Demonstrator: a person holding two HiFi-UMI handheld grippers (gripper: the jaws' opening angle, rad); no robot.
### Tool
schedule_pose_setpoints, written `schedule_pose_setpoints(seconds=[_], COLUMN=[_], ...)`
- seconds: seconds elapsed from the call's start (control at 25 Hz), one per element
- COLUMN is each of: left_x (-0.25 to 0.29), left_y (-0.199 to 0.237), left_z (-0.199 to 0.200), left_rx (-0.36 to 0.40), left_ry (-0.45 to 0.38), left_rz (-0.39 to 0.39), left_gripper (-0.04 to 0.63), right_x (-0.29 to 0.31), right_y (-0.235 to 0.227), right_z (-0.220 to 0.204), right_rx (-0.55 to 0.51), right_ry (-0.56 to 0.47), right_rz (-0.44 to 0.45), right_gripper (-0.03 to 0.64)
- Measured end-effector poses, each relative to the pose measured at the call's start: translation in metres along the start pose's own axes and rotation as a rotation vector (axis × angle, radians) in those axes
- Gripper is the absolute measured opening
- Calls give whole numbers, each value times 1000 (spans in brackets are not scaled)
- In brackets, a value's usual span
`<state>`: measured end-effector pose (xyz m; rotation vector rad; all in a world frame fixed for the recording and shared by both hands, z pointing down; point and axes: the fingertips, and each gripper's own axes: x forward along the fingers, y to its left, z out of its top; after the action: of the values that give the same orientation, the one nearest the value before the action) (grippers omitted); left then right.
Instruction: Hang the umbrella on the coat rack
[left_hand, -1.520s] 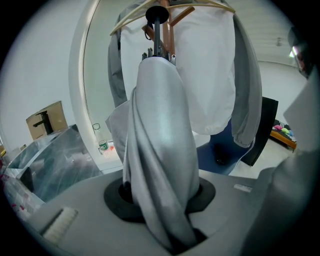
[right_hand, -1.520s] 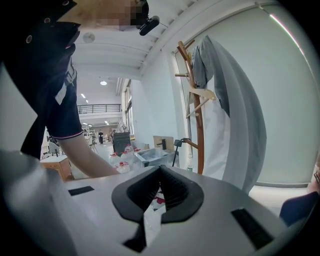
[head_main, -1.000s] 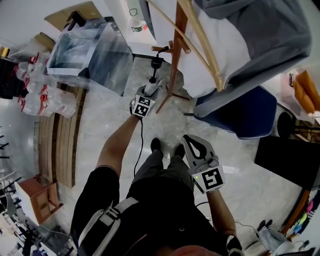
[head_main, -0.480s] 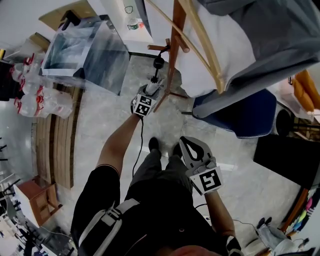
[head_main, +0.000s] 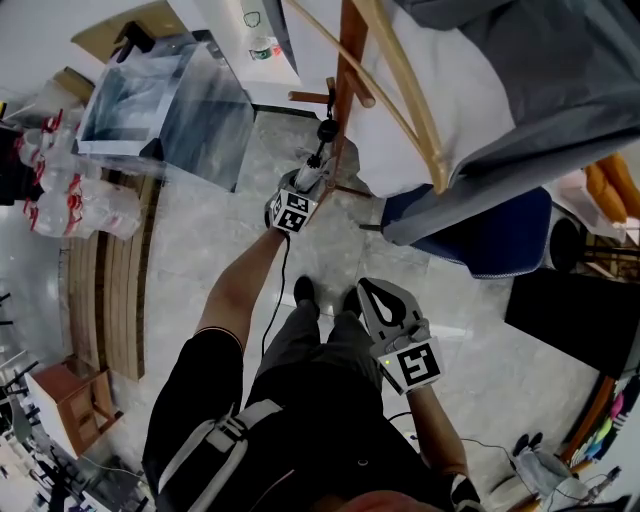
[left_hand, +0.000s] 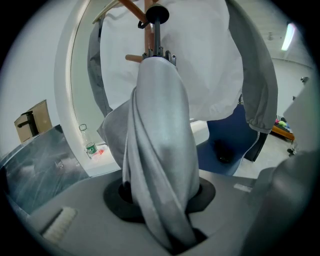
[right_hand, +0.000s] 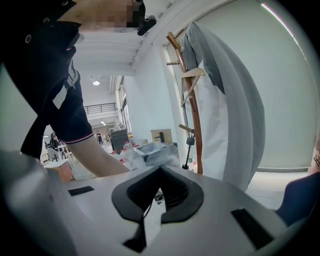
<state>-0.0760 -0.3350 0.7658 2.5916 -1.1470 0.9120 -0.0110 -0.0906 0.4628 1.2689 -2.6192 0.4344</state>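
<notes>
Left gripper (head_main: 308, 178) clamps umbrella (left_hand: 157, 150) at coat rack (head_main: 347, 60); jacket (head_main: 540, 70) hangs there; right gripper (head_main: 370, 290) closed, empty.

The umbrella (left_hand: 160, 130) sits between the jaws of the left hand-held gripper (head_main: 306, 183), its tip close before the rack (head_main: 346, 80). A coat (head_main: 480, 90) hangs on the rack's right side, with a chair (head_main: 495, 235) just beside its hem. A box (head_main: 160, 110) stands left of the rack, and bottles (head_main: 60, 195) lie farther left. The right hand-held gripper (head_main: 375, 293) is well apart from these, nearer the person.
</notes>
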Motion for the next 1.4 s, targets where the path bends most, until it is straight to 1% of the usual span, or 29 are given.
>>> schedule_pose_setpoints(seconds=[0.24,0.6,0.68,0.8,0.84,0.96,1.08,1.2,1.4], left_x=[10,28,31,33,33,34,32,32,30], left_y=[-6,-19,-19,-17,-16,-16,-17,-16,-15], left_z=[-4,-10,-12,-15,-15,-11,-11,-11,-8], left_rx=[-2,-2,-16,-41,-43,-44,-51,-51,-54], left_ry=[-15,0,3,1,-1,-16,-25,-34,-43], left_rz=[-2,-41,-43,-42,-42,-41,-34,-23,-15], left_gripper=[140,140,141,141,143,146,150,155,175], right_x=[-1,1,2,2,3,1,1,0,-1], right_y=[-1,-3,-2,1,1,-2,-1,-3,-4], right_z=[-9,-16,-16,-16,-16,-20,-20,-23,-22], right_rx=[10,22,21,21,22,26,21,26,27], right_ry=[17,32,40,45,58,44,62,35,59], right_rz=[-3,0,4,7,7,0,4,0,3], right_gripper=[0,0,0,0,0,0,0,0,0])
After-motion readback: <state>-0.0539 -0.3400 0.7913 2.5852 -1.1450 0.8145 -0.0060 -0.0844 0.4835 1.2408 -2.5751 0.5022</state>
